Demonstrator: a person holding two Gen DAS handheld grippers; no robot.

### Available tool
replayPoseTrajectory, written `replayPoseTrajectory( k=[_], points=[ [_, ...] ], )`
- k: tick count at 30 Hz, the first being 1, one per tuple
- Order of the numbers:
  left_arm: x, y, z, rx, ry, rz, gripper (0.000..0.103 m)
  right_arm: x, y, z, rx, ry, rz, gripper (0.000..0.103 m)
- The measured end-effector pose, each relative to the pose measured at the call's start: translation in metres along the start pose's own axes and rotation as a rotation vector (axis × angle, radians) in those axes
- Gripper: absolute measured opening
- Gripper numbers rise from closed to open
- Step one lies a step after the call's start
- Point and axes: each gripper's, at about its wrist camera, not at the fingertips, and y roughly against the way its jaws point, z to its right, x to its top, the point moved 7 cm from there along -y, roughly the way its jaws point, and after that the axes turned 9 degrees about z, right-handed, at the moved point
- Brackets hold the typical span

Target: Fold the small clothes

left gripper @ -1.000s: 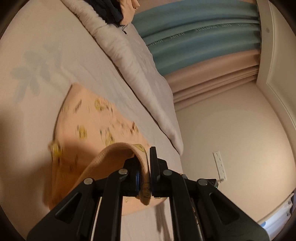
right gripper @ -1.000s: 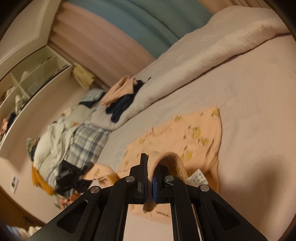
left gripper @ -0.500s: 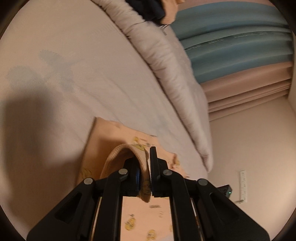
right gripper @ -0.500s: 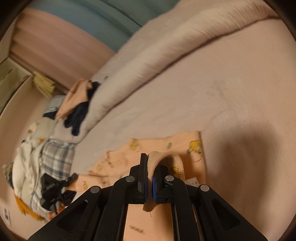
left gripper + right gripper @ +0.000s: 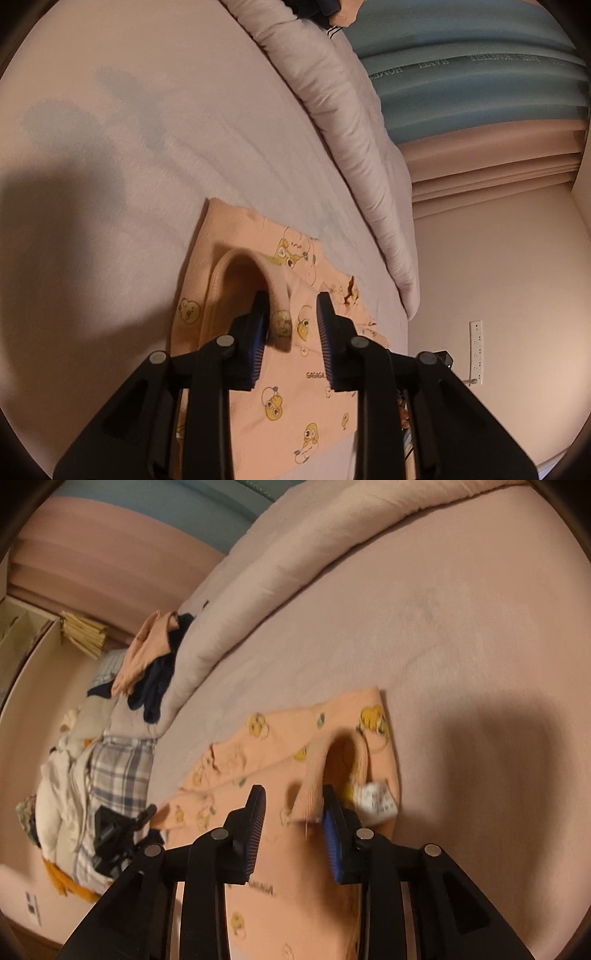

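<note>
Since the earlier frames, both grippers have carried the ribbed hem of the peach garment point(image 5: 280, 387) over and down onto its lower half, and their jaws have just been opening.

In the left wrist view, the left gripper point(image 5: 291, 328) is standing with its jaws apart; the hem loop point(image 5: 240, 266) is still leaning against the left pad, no longer pinched. It is probably being released here so that the fold stays doubled on the bed sheet point(image 5: 147, 155). The garment's long axis is running away from the camera toward the rolled duvet point(image 5: 351, 122).

In the right wrist view, the right gripper point(image 5: 293, 812) is likewise spreading, the hem point(image 5: 310, 782) resting against its right pad beside the white label point(image 5: 378, 797). The garment is lying flat, stretching leftward toward the laundry pile point(image 5: 92, 775).
</note>
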Motion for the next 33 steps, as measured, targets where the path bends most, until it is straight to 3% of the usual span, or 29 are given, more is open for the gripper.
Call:
replayPoseTrajectory(
  k=[2, 3, 4, 7, 11, 16, 17, 19, 20, 21, 24, 28, 33],
  points=[
    [-0.001, -0.006, 0.003, 0.002, -0.009, -0.011, 0.020, -0.002, -0.004, -0.001, -0.028, 0.023, -0.012, 0.029],
    [-0.002, -0.009, 0.004, 0.007, -0.016, -0.012, 0.010, -0.002, -0.007, -0.004, -0.035, 0.034, -0.010, 0.023],
    [-0.002, -0.012, 0.006, 0.010, -0.014, -0.020, 0.005, -0.002, -0.008, -0.006, -0.038, 0.049, -0.017, 0.008],
    [0.008, -0.022, 0.012, -0.014, 0.061, -0.013, 0.005, 0.007, -0.014, -0.009, -0.004, -0.036, -0.030, 0.006],
    [0.035, -0.028, 0.006, -0.040, 0.259, 0.100, 0.005, 0.039, -0.025, -0.004, 0.042, -0.211, 0.045, 0.006],
    [0.054, -0.031, -0.018, 0.069, 0.360, 0.208, 0.011, 0.061, -0.043, 0.018, 0.018, -0.322, 0.131, 0.007],
    [0.056, -0.029, -0.022, 0.081, 0.363, 0.220, 0.013, 0.062, -0.044, 0.020, 0.011, -0.327, 0.139, 0.011],
    [0.061, -0.017, -0.026, 0.090, 0.355, 0.264, 0.030, 0.064, -0.037, 0.020, 0.007, -0.307, 0.182, 0.040],
    [0.062, -0.013, -0.026, 0.084, 0.342, 0.259, 0.044, 0.065, -0.029, 0.017, 0.014, -0.289, 0.210, 0.044],
    [0.060, -0.008, -0.024, 0.093, 0.315, 0.240, 0.046, 0.065, -0.023, 0.015, 0.028, -0.274, 0.221, 0.049],
    [0.050, 0.005, -0.011, 0.157, 0.126, 0.204, 0.046, 0.059, -0.004, 0.006, 0.014, -0.170, 0.229, 0.049],
    [0.014, 0.005, 0.020, 0.163, -0.104, 0.124, 0.046, 0.026, 0.009, -0.019, -0.013, 0.074, 0.151, 0.049],
    [-0.044, -0.006, 0.051, 0.229, -0.424, 0.043, 0.046, -0.017, 0.004, -0.049, -0.159, 0.432, 0.107, 0.049]
  ],
)
